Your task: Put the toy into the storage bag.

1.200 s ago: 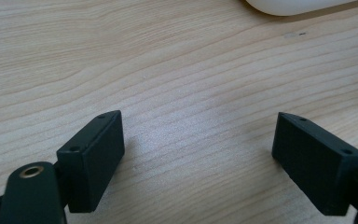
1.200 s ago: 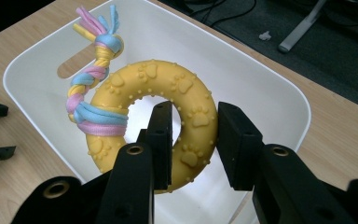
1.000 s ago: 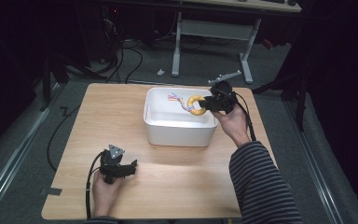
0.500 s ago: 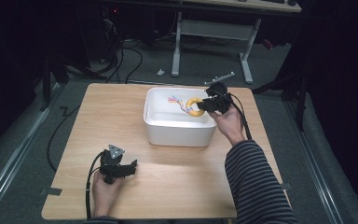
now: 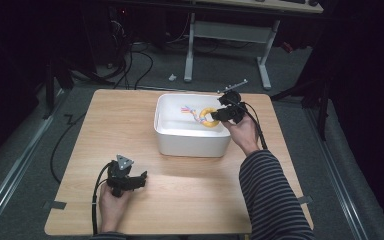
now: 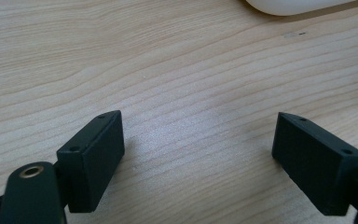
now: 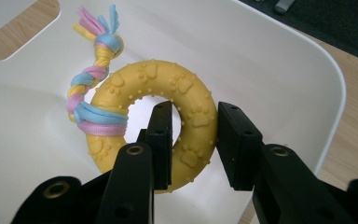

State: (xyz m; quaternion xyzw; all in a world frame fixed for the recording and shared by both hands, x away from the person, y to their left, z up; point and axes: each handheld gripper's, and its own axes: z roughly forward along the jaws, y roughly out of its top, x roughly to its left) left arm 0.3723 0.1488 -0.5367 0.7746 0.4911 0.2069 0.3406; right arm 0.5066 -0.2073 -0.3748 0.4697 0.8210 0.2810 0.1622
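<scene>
From the high view, a white bin (image 5: 192,134) sits near the far middle of the wooden tabletop (image 5: 180,190). The right gripper (image 5: 220,114) reaches over the bin's right wall with a yellow ring toy (image 5: 207,119) held just inside, above the bin floor; this looks like the toy being set down into the bin, so the grip makes sense until it rests. The left gripper (image 5: 132,181) lies low on the near left of the tabletop, well apart from the bin, probably parked because one hand is enough for this work.

In the left gripper view, its fingers (image 6: 93,161) stand wide apart over bare wood with nothing between them, and the bin's rounded edge (image 6: 298,4) shows at the top.

In the right gripper view, the fingers (image 7: 161,140) are clamped across the ring's band, one inside the hole and one outside. That pinch keeps the ring steady while the braided rope tail (image 7: 93,79), pink, blue and yellow, is knotted around the ring's far side, clear of the grip. The bin's white wall (image 7: 270,70) lies behind the toy.
</scene>
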